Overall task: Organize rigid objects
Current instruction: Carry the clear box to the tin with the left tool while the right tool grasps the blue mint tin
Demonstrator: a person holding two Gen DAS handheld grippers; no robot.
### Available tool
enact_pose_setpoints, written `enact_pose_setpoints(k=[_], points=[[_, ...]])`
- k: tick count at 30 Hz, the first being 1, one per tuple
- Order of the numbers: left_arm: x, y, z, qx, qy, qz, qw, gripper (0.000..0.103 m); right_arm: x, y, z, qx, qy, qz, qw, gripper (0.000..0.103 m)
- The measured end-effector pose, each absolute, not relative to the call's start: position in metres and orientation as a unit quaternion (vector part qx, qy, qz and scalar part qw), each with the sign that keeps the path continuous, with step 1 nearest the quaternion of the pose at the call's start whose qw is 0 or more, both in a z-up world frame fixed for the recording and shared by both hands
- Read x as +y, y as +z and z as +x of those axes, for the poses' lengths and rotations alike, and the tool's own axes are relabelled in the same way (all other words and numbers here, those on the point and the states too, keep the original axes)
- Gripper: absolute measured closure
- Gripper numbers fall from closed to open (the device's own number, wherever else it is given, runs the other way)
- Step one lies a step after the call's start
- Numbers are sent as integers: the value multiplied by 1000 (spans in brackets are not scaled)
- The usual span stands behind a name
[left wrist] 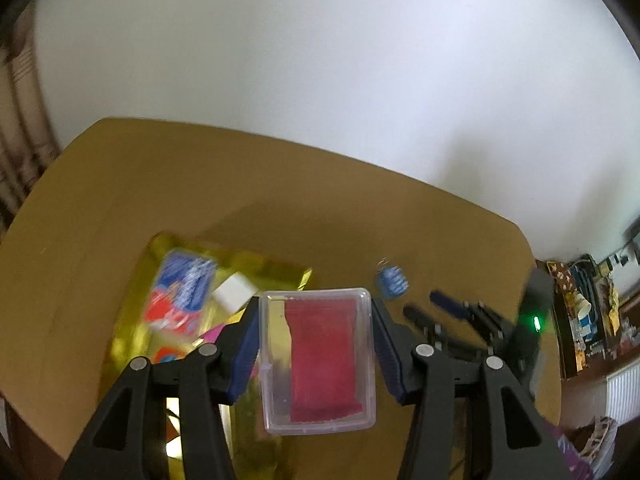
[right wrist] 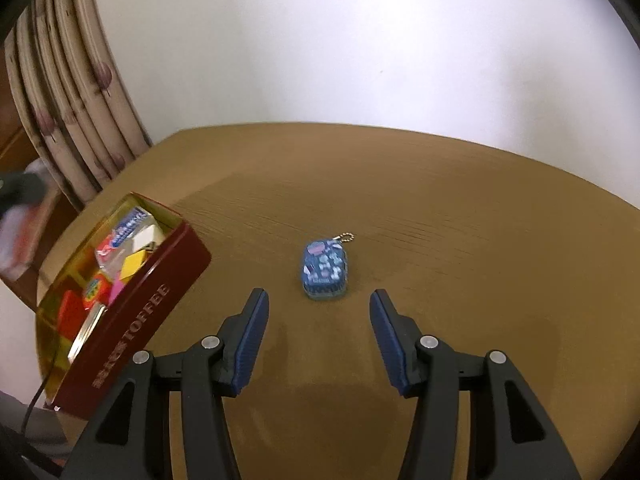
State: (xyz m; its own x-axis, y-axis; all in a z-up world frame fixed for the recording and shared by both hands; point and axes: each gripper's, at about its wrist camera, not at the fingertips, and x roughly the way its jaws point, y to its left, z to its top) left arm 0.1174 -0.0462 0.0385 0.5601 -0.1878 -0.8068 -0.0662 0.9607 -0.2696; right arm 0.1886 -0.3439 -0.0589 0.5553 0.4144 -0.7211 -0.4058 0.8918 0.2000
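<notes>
left gripper (left wrist: 316, 344) clamped clear rectangular plastic case (left wrist: 318, 360) holding red packet, long axis along fingers, above gold-lined toffee tin (right wrist: 132, 320) | right gripper (right wrist: 318, 340) spread apart, empty | small blue rounded tin (right wrist: 324, 270) flat on wood-grain table (right wrist: 460, 240), chain end pointing away

The left wrist camera looks forward and down along its own blue-padded fingers from above the gold-lined open tin (left wrist: 132, 300), close over it, facing the far white wall (left wrist: 320, 80) across the brown wooden table (left wrist: 120, 184); the other gripper shows at its right edge. The right wrist camera sits lower and nearer the tabletop (right wrist: 440, 220), facing the same wall, with the tin's dark red "TOFFEE" side (right wrist: 152, 320) at its left. Both views share the tin, the table, and the small blue patterned keychain tin (left wrist: 392, 282) (right wrist: 324, 270).
</notes>
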Motion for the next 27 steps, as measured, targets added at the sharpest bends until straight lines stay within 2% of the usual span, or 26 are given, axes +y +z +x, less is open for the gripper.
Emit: enact_pose_setpoints(k=[6,10,11,19,27], points=[[-11,39,91,476,-3,-162,864,50,-329,-76,216,434,208,-11,876,54],[-28,40,89,476,12,-173,862,50,-323,-87,229,447,199,-16,872,71],[-27,39,83,475,16,-176,862,50,-322,-87,230,446,198,-19,873,73],[-6,63,42,471,37,-204,858,50,-308,-87,236,449,190,-23,873,75],[-5,88,7,466,35,-183,865,50,-325,-45,195,409,215,40,886,75]])
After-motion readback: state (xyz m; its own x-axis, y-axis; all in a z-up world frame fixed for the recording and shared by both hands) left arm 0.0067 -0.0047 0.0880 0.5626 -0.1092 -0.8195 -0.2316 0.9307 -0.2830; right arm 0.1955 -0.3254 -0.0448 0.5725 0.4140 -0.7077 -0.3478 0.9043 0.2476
